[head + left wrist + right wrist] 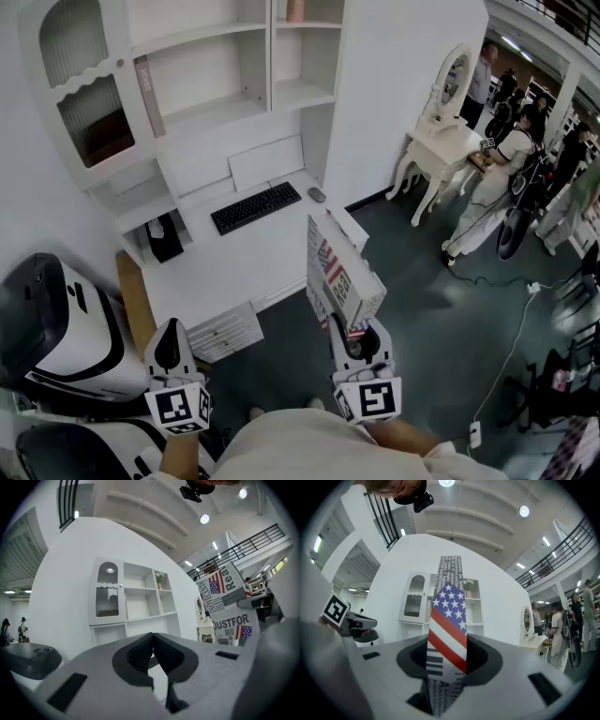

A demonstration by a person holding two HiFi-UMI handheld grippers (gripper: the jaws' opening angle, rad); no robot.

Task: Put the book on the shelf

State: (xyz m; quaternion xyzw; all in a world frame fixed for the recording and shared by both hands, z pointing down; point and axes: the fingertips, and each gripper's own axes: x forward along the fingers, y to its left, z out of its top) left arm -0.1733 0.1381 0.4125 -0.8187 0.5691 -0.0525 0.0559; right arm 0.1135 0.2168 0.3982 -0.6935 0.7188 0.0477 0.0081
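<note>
Showroom-like hall, white desk-and-shelf unit, mirrored vanity table, mezzanine railing, people standing about

Ahead of you a white wall carries a white shelf unit with an arched, ribbed-glass door at its left. Below it is a white worktop bearing a black keyboard and a mouse. The floor is dark grey. To your right stands a white dressing table with an oval mirror, and people are beside it. Round ceiling lights shine overhead, and a black railing lines an upper level.
</note>
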